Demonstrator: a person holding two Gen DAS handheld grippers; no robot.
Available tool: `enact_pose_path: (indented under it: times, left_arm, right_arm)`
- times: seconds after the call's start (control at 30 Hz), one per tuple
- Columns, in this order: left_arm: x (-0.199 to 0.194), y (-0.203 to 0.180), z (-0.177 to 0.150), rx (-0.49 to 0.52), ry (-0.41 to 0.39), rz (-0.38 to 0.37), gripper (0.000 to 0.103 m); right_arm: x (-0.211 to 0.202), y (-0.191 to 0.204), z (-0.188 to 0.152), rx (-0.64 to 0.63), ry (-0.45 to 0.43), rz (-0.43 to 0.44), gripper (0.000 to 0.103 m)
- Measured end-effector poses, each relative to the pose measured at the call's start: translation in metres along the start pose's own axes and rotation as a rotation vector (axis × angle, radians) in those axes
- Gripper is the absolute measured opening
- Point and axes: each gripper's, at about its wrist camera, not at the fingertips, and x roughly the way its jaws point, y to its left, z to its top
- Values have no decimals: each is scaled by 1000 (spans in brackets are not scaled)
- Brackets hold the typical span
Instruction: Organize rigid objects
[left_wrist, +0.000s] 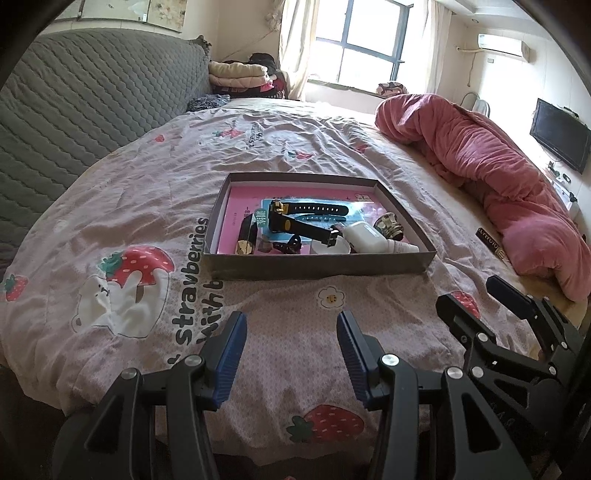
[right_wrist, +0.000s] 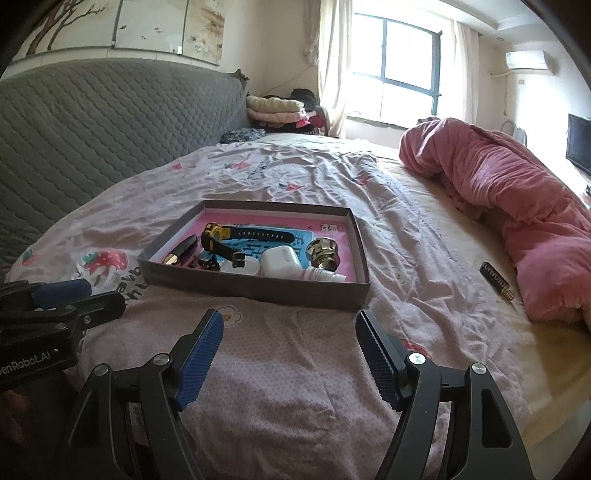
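A shallow grey box (left_wrist: 317, 264) (right_wrist: 255, 288) with a pink lining lies on the bed. In it are a black and yellow watch (left_wrist: 295, 218) (right_wrist: 221, 238), a white earbud case (left_wrist: 364, 234) (right_wrist: 280, 260), a gold knob (left_wrist: 388, 225) (right_wrist: 323, 251), a black and gold lipstick (left_wrist: 245, 236) (right_wrist: 181, 251) and a small white bottle (left_wrist: 400, 245) (right_wrist: 323, 275). A black and gold tube (left_wrist: 493, 240) (right_wrist: 496, 282) lies on the sheet to the box's right, beside the pink duvet. My left gripper (left_wrist: 291, 325) and right gripper (right_wrist: 290, 325) are open and empty, in front of the box.
A rolled pink duvet (left_wrist: 498, 177) (right_wrist: 517, 192) lies along the bed's right side. A grey quilted headboard (left_wrist: 81, 110) (right_wrist: 92, 122) stands at the left. The strawberry sheet (left_wrist: 147, 184) covers the bed. The right gripper shows in the left wrist view (left_wrist: 484, 299).
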Motion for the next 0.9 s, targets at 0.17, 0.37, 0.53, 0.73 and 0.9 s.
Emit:
enact_pose_path:
  times: [0.17, 0.37, 0.53, 0.73, 0.9]
  left_arm:
    - [1, 1, -3, -15, 10, 4, 50]
    - [13, 1, -8, -15, 38, 2, 50]
    - [25, 2, -10, -16, 55, 6, 50]
    - [42, 7, -12, -30, 85, 13, 50]
    - [52, 8, -15, -29, 97, 23, 50]
  right_arm:
    - [-5, -2, -1, 8, -6, 5, 75]
    - [4, 0, -4, 7, 20, 21, 75]
    - [16, 1, -7, 17, 52, 29, 75]
    - [31, 4, -11, 8, 83, 31, 75]
    - [38, 7, -12, -3, 91, 32, 75]
